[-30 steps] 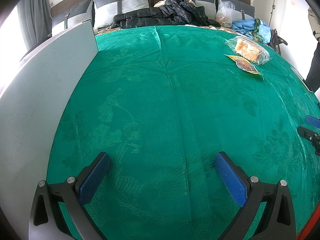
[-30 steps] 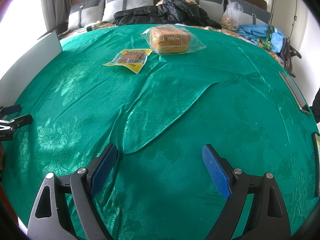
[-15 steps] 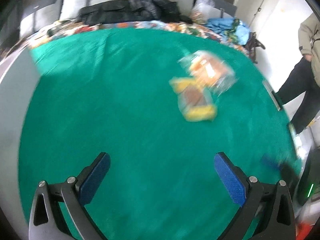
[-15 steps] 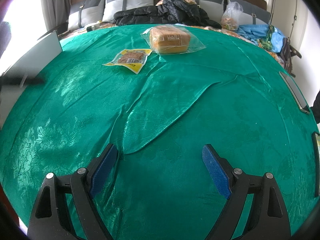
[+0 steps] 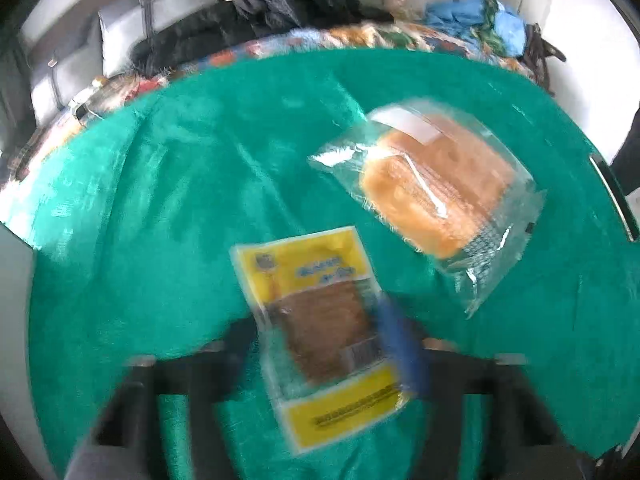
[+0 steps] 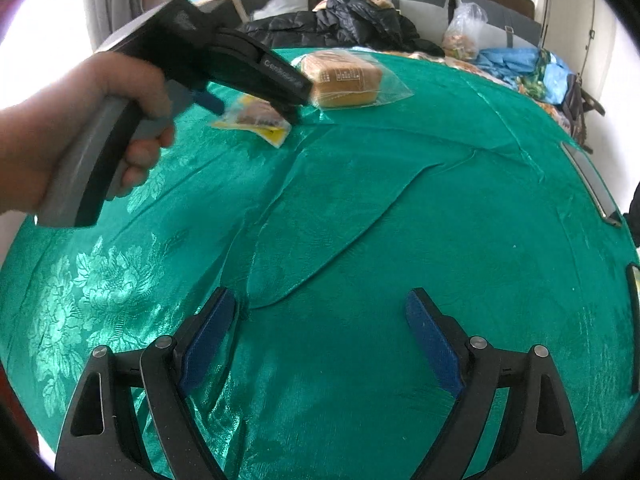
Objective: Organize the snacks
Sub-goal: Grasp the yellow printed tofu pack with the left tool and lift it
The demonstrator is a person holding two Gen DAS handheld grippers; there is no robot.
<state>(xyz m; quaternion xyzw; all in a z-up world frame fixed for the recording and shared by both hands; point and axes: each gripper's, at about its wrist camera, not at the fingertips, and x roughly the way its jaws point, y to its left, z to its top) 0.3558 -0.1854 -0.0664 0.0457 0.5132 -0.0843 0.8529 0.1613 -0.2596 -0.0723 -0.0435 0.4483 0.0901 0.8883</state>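
A flat yellow snack packet (image 5: 320, 332) with a brown filling lies on the green cloth, and a clear bag of bread (image 5: 436, 192) lies just beyond it to the right. My left gripper (image 5: 320, 344) is blurred; its fingers stand either side of the yellow packet, closing in on it. In the right wrist view the left gripper (image 6: 256, 112) reaches over the yellow packet (image 6: 252, 118), with the bread bag (image 6: 344, 78) behind it. My right gripper (image 6: 320, 340) is open and empty above the cloth near the front.
The green cloth (image 6: 400, 200) has a raised fold across its middle. Black jackets (image 6: 344, 20), a plastic bag (image 6: 464, 34) and blue clothes (image 6: 520, 64) lie at the far edge. A white panel (image 5: 12, 264) stands at the left. A phone (image 6: 592, 184) lies at the right edge.
My left gripper has moved forward and right to the yellow packet, and its fingers have narrowed around it. My right gripper has not moved.
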